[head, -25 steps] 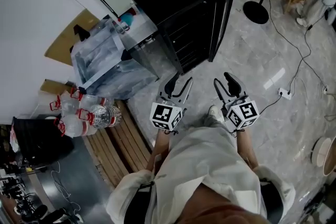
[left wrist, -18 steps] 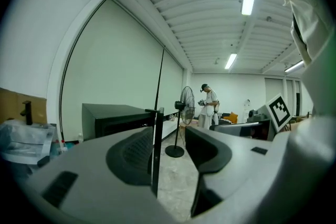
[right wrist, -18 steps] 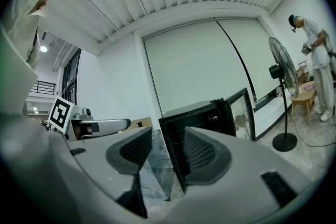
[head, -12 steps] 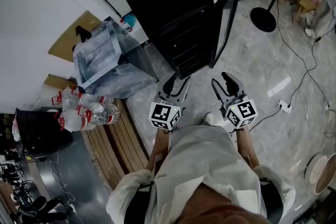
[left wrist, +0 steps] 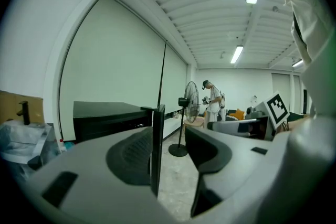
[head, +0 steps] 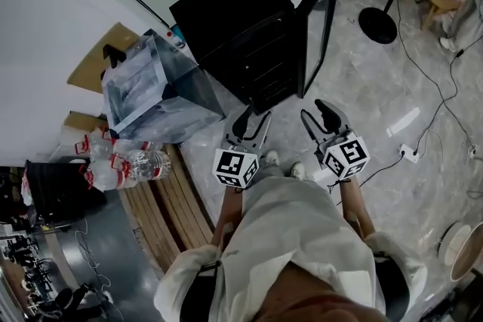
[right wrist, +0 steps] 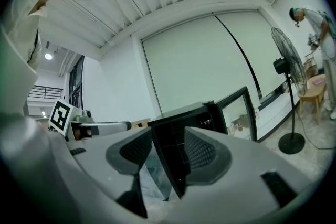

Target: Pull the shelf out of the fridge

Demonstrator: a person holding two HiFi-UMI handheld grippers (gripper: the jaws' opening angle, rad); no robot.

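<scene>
While mini fridge (head: 230,19) stands on floor at 12 o'clock, door (head: 317,15) swung open, shelf (head: 264,64) sits inside dark cavity, front edge faint. Likely stiff, light, thin: take front edge near both ends, pull level. Left gripper (head: 254,117), right gripper (head: 320,114): fingers (left wrist: 128,157) parted, empty, short of fridge.

The right gripper (right wrist: 169,147) holds its jaws apart around empty air, and through the gap shows the black fridge (right wrist: 184,118), its glass door (right wrist: 239,110) swung open toward 2 o'clock. A clear plastic bag (right wrist: 152,173) lies at 6 o'clock below the fridge. The left gripper (right wrist: 113,125) reaches in from 9 o'clock, while a standing fan (right wrist: 287,68) and a person (right wrist: 320,23) are at 3 o'clock.
</scene>
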